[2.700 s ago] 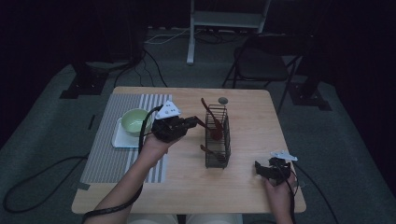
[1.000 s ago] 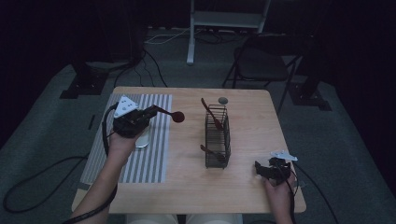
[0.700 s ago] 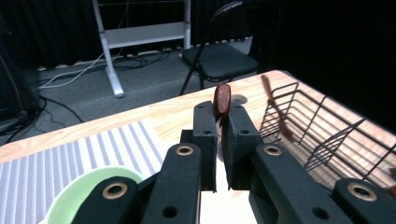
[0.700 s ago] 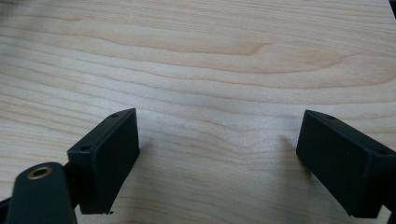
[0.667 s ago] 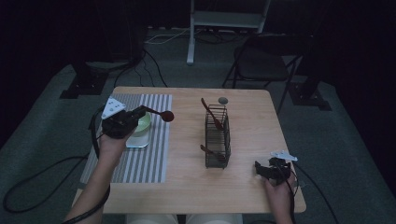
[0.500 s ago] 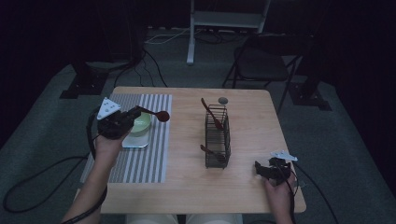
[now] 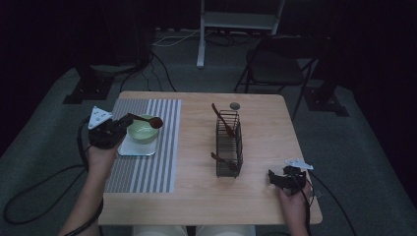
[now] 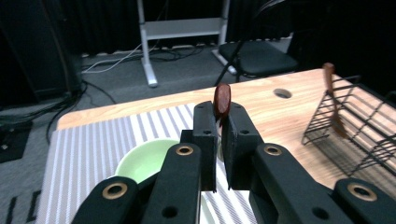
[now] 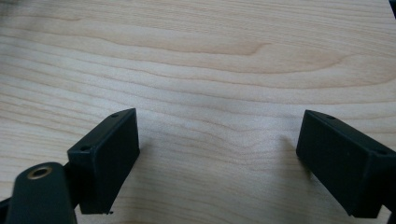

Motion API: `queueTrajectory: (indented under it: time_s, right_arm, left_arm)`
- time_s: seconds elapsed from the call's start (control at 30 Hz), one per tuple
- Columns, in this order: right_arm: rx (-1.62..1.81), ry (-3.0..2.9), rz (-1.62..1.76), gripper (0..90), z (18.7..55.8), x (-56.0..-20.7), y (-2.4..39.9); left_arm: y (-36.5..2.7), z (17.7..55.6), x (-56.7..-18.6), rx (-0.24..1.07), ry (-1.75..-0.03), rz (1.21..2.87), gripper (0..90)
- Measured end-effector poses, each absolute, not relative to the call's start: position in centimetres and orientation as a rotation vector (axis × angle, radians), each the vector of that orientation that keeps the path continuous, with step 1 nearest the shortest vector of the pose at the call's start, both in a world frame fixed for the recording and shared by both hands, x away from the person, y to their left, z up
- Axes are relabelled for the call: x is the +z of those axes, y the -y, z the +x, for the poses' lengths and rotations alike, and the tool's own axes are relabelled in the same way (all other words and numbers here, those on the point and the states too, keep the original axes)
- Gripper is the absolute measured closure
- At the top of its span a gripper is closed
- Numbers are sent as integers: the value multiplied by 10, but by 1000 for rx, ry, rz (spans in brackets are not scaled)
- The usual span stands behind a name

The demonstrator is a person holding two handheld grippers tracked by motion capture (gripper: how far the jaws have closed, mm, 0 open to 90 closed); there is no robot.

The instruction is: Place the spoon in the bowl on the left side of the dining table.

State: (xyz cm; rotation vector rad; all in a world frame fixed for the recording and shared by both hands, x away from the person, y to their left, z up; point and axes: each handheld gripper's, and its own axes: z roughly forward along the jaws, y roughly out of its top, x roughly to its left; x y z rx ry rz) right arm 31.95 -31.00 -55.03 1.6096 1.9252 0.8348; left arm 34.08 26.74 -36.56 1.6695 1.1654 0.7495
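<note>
Left hand-held gripper [image 7: 118, 129] level above green bowl [image 7: 142, 132], clamping brown spoon [image 7: 147, 120]; right hand-held gripper [image 7: 276, 178] wide

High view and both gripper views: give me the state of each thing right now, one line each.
Left gripper: shut on the wooden spoon.
Wooden spoon: held off the table, its bowl over the green bowl.
Green bowl: upright on the white tray, looks empty.
Wire rack: upright, two wooden utensils in it.
Right gripper: open, holding nothing, over bare table.

Dim room, grey carpet [image 7: 373, 162], black chair [image 7: 275, 69]
</note>
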Motion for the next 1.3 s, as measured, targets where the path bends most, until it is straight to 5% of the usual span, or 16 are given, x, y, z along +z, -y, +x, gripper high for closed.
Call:
queueTrajectory:
  time_s: [1.3]
  right_arm:
    - [834,-1925,1611,124,319,-550,310]
  left_arm:
    - [-303,344,-455,719,-1439,1603,844]
